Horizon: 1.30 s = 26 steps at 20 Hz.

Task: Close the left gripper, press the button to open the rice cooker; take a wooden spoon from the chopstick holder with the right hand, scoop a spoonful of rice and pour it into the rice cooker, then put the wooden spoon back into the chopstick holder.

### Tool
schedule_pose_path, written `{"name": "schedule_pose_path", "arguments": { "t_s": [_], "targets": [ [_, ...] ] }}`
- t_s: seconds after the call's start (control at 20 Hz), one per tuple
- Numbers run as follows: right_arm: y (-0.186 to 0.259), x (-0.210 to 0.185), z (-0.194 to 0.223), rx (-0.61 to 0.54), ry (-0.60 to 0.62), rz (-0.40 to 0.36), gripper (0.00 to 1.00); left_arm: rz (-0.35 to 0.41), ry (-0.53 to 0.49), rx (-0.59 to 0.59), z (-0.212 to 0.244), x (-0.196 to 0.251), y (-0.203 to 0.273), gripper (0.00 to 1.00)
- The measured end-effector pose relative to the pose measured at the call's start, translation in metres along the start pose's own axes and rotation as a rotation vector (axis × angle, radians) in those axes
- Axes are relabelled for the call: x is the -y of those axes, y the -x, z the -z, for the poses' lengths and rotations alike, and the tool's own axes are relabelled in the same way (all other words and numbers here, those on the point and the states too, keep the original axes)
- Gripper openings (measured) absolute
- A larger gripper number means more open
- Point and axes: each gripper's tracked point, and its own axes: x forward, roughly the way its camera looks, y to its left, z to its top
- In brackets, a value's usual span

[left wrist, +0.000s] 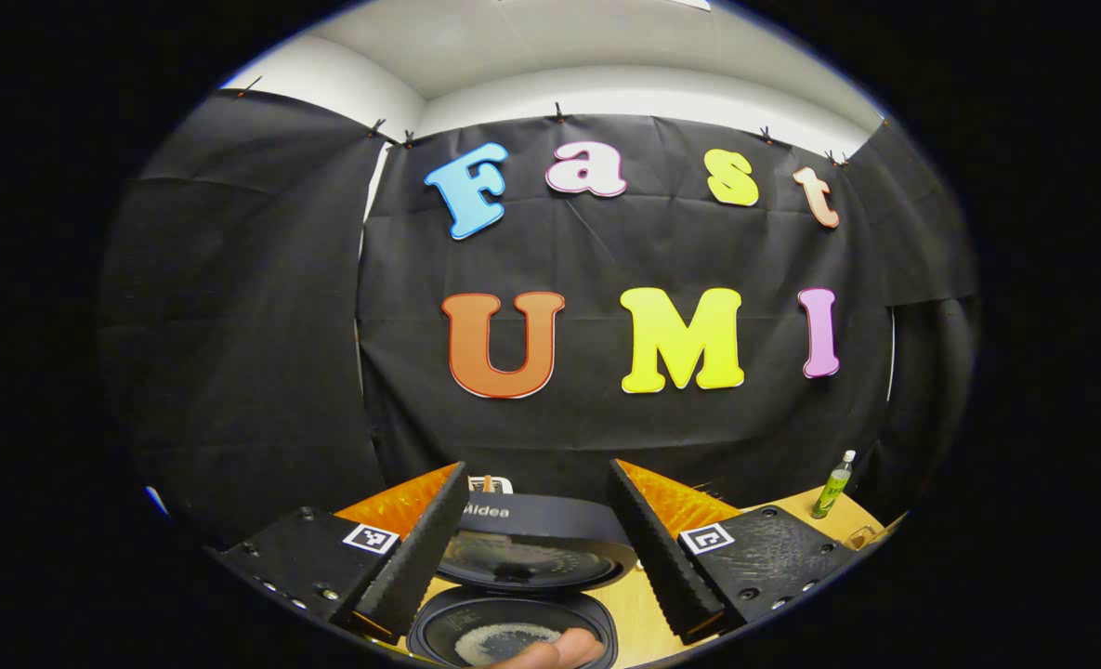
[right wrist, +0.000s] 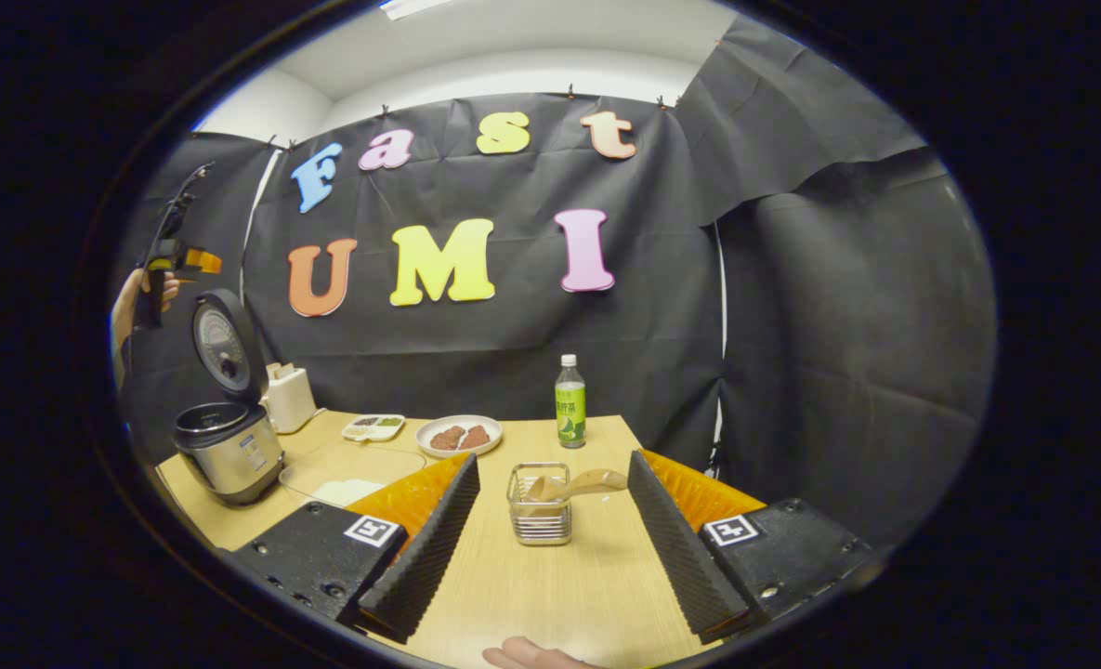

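Inside rice cooker (left wrist: 513, 632), pale rice (left wrist: 504, 641)

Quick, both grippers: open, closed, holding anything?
Left gripper: open, holding nothing, above the open rice cooker.
Right gripper: open, holding nothing; wooden spoon sits in the chopstick holder.

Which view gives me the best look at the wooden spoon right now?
The right gripper view: the wooden spoon rests in the chopstick holder on the table, straight ahead between the open fingers of the right gripper. The left gripper view looks down on the open rice cooker instead.
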Motion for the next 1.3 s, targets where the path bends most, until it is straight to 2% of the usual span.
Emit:
{"name": "schedule_pose_path", "arguments": {
  "t_s": [0.05, 0.1, 0.25, 0.3, 0.35, 0.4, 0.5, 0.65, 0.7, 0.75, 0.9, 1.05, 1.1, 1.15, 1.3],
  "targets": [
    [0.003, -0.001, 0.001, 0.003, 0.013, -0.003, 1.00, -0.009, 0.010, -0.017, 0.003, -0.006, -0.010, 1.00],
    [0.007, -0.004, 0.000, 0.006, 0.021, -0.010, 1.00, -0.004, 0.026, -0.025, 0.004, -0.009, -0.017, 0.95],
    [0.018, -0.011, -0.003, 0.022, 0.039, -0.028, 1.00, -0.015, 0.028, -0.061, 0.010, -0.020, -0.027, 0.95],
    [0.021, -0.013, -0.006, 0.030, 0.045, -0.034, 1.00, -0.020, 0.015, -0.077, 0.014, -0.023, -0.029, 0.88],
    [0.024, -0.017, -0.009, 0.046, 0.052, -0.041, 1.00, -0.016, 0.012, -0.088, 0.019, -0.023, -0.031, 0.88],
    [0.026, -0.019, -0.014, 0.064, 0.055, -0.040, 1.00, -0.004, 0.018, -0.113, 0.027, -0.022, -0.031, 0.96],
    [0.030, -0.022, -0.015, 0.086, 0.058, -0.033, 1.00, -0.027, -0.023, -0.115, 0.032, -0.029, -0.028, 0.99],
    [0.042, -0.041, -0.016, 0.104, 0.052, -0.070, 1.00, -0.020, -0.023, -0.127, 0.036, -0.028, -0.011, 1.00],
    [0.046, -0.043, -0.015, 0.104, 0.056, -0.074, 1.00, -0.011, -0.024, -0.132, 0.037, -0.027, -0.004, 0.92],
    [0.051, -0.043, -0.014, 0.107, 0.058, -0.073, 1.00, -0.007, -0.016, -0.126, 0.040, -0.027, 0.003, 1.00],
    [0.069, -0.044, -0.015, 0.117, 0.057, -0.048, 1.00, -0.006, -0.025, -0.113, 0.054, -0.024, 0.027, 1.00],
    [0.089, -0.053, -0.020, 0.148, 0.064, -0.028, 1.00, 0.027, -0.034, -0.169, 0.088, -0.015, 0.050, 1.00],
    [0.096, -0.057, -0.022, 0.155, 0.071, -0.026, 1.00, 0.035, -0.032, -0.184, 0.099, -0.014, 0.057, 0.92],
    [0.104, -0.061, -0.024, 0.166, 0.076, -0.024, 1.00, 0.035, -0.024, -0.189, 0.108, -0.016, 0.063, 1.00],
    [0.121, -0.071, -0.029, 0.189, 0.089, -0.031, 1.00, 0.043, -0.012, -0.180, 0.129, -0.017, 0.084, 0.97]
  ]
}}
